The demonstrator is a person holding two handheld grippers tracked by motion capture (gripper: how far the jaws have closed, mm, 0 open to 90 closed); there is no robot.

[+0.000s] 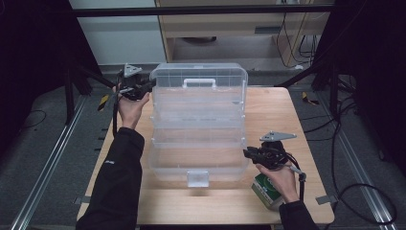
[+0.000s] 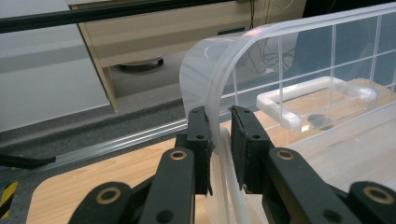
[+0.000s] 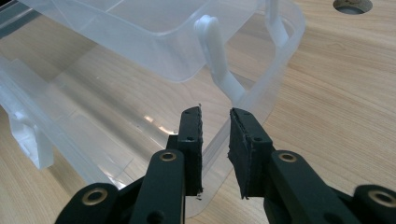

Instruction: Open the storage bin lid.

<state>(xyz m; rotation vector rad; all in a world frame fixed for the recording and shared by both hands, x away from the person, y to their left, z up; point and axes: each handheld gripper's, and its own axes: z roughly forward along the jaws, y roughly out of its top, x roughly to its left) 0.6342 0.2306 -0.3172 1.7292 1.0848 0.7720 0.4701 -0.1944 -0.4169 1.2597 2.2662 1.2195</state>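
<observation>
Clear plastic is the work today: a clear, tiered plastic storage box with a white handle point(image 1: 198, 122) stands opened out mid-table, lid raised at the far side, bottom tub nearest me.

Far left: left gripper point(image 1: 149, 85) at the lid's upper left corner. In the left gripper view point(image 2: 219, 135) the lid's curved edge runs between the jaws, set narrow; one pad looks to touch it, and I read this as a pinch on the rim.

Right: right gripper point(image 1: 247, 153) at the tub's near right corner. In the right gripper view point(image 3: 215, 140) the tub wall passes between narrow jaws; whether the pads truly press it, I cannot tell.

Near my right hand, a green and white carton point(image 1: 266, 190) on the light wooden table point(image 1: 201, 203).

Risk, my judgement: smooth thin rim may slip from the left pads, dropping the lid; uneven pulls could twist the hinge arms or skid the box.
</observation>
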